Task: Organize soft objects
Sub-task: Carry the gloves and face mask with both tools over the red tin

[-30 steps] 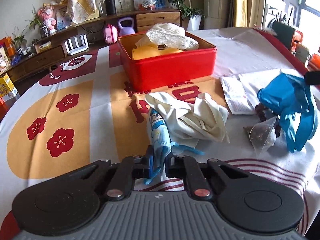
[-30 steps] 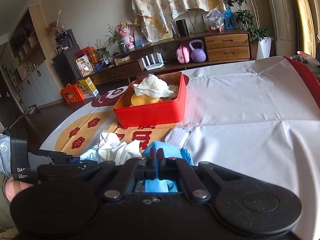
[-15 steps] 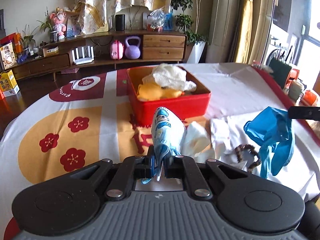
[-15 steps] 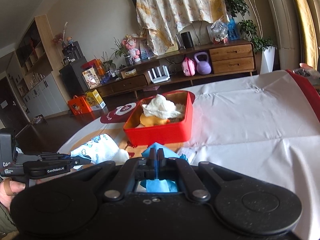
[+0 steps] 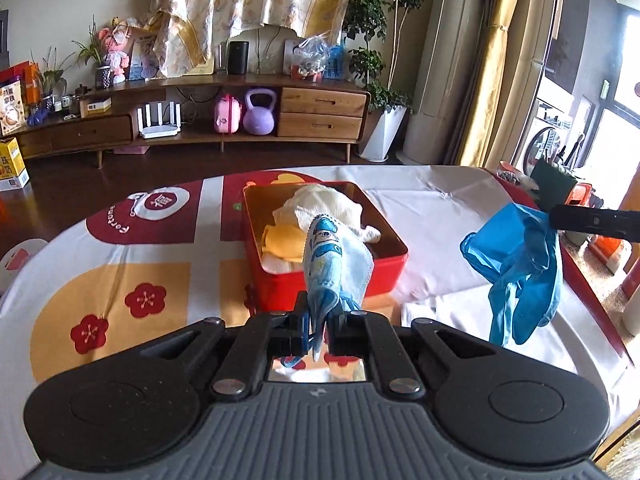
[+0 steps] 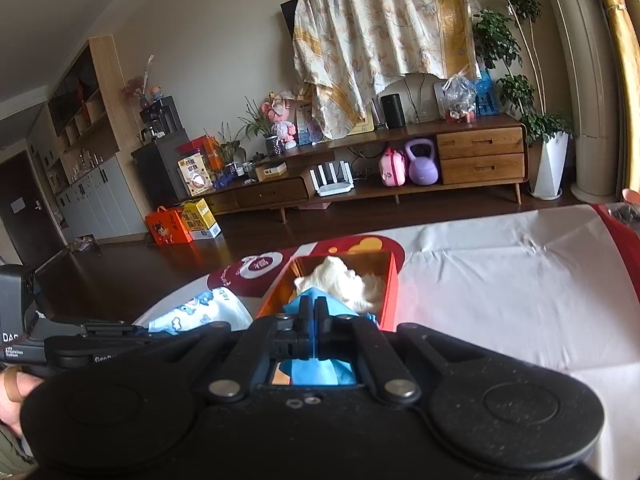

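Note:
My left gripper [image 5: 319, 307] is shut on a blue-and-white printed face mask [image 5: 326, 258] and holds it in the air in front of the red box [image 5: 384, 276]. The box holds a white cloth [image 5: 320, 206] and a yellow cloth [image 5: 282, 242]. My right gripper [image 6: 313, 314] is shut on a blue rubber glove [image 5: 516, 264], which hangs in the air to the right of the box. In the right wrist view the glove [image 6: 320, 372] shows between the fingers, with the box [image 6: 390, 292] just beyond and the mask [image 6: 200, 314] at the left.
The table wears a white cloth [image 5: 440, 216] with red and yellow prints. A wooden sideboard [image 5: 200, 120] stands behind it across dark floor. Objects crowd the table's right edge [image 5: 560, 188].
Both grippers have risen from the table with the mask and the glove, and moved toward the red box. The white cloth pile left on the table has dropped out of view.

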A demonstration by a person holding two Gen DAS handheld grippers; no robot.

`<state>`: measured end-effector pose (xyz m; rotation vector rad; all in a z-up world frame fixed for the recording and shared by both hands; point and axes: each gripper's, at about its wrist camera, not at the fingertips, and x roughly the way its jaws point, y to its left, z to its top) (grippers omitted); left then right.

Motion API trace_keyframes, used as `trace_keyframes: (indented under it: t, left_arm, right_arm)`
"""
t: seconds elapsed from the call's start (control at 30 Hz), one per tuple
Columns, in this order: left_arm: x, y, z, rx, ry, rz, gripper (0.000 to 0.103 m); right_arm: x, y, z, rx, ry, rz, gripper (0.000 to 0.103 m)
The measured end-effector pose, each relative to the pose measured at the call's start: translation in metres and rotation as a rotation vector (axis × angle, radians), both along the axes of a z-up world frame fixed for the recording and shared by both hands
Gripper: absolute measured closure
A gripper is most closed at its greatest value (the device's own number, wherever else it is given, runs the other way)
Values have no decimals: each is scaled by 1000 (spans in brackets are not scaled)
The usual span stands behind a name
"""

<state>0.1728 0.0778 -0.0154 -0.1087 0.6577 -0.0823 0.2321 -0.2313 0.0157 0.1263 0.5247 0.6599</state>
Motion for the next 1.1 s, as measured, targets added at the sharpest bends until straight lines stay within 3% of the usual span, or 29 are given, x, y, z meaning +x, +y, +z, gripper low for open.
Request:
trace_keyframes:
  t: [0.47, 1.1]
  left_arm:
    - [73, -7, 6, 61, 12, -11, 95]
    - [163, 1, -30, 79, 58, 96, 95]
  right_arm:
    - [73, 35, 7, 1, -24, 19, 103]
    - [145, 84, -49, -46, 53, 0, 103]
